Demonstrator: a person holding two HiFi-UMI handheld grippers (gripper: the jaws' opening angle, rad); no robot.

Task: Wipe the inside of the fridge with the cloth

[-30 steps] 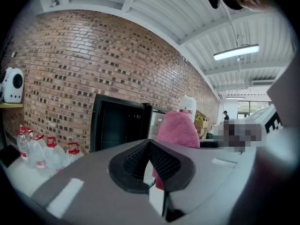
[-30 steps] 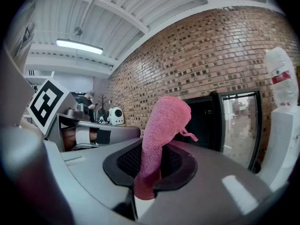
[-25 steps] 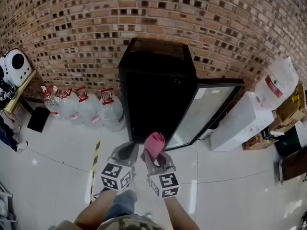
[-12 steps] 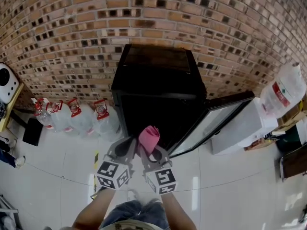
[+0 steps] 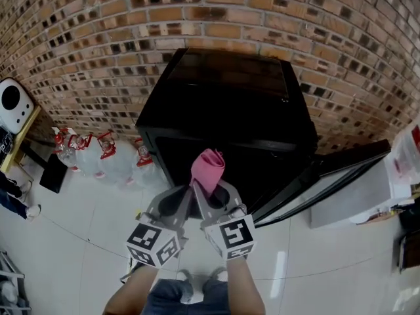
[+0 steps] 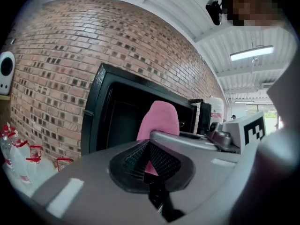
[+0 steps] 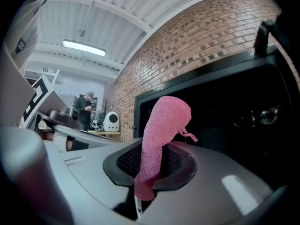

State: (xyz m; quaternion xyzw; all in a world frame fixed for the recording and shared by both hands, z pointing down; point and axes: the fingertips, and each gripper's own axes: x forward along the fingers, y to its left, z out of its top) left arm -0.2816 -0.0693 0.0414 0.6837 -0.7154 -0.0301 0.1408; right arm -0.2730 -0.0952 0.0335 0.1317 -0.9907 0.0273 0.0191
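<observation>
At the left of the frame, jugs (image 5: pixel 108 159) stand against the brick wall (image 5: pixel 98 38), well off your path. Your left claw (image 5: pixel 188 195) is closed on nothing and rides just beside its partner, probably only to keep it out of the way. The cloth (image 5: pixel 207 167) stands up at centre frame, pinched by its lower end in your right claw (image 5: pixel 209 197), so a loose pad leads toward the fridge (image 5: pixel 230 97). The dark opening lies just ahead; wiping looks not yet begun. At lower right the door (image 5: pixel 335 172) hangs wide open, giving you free entry.
</observation>
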